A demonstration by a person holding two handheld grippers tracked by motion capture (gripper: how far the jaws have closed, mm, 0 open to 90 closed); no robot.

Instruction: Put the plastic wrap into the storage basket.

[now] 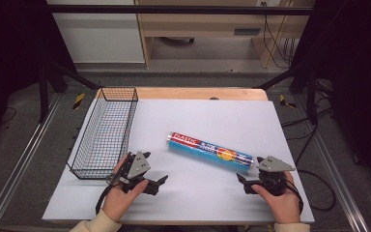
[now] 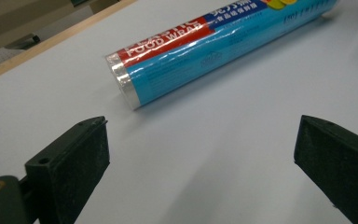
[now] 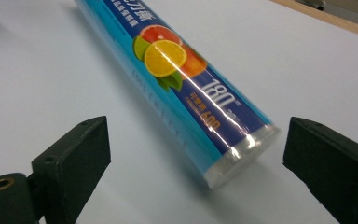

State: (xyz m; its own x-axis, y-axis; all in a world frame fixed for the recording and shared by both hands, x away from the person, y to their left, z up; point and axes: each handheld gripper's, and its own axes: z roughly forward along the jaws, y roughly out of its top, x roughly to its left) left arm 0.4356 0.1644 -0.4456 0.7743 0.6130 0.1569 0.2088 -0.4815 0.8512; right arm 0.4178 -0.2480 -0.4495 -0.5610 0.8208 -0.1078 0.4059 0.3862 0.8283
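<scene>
Both hand-held grippers gape, empty: left (image 2: 200, 154), right (image 3: 193, 158); food-wrap roll (image 1: 210, 150) far end cut off in each gripper view.

Bare white table sheet (image 1: 207, 193) between left gripper (image 1: 158, 183) and right gripper (image 1: 244, 183): free passage. Plastic wrap roll (image 1: 210, 150) lies diagonally ahead, blocking. Wire basket (image 1: 107, 130) walls left edge, near left gripper.

roll of food wrap (image 1: 210, 151) lies on the table (image 1: 203, 203), wire basket (image 1: 107, 130) to its left.

Left hand-held gripper (image 1: 158, 182) and right hand-held gripper (image 1: 244, 182), jaws wide apart.
</scene>
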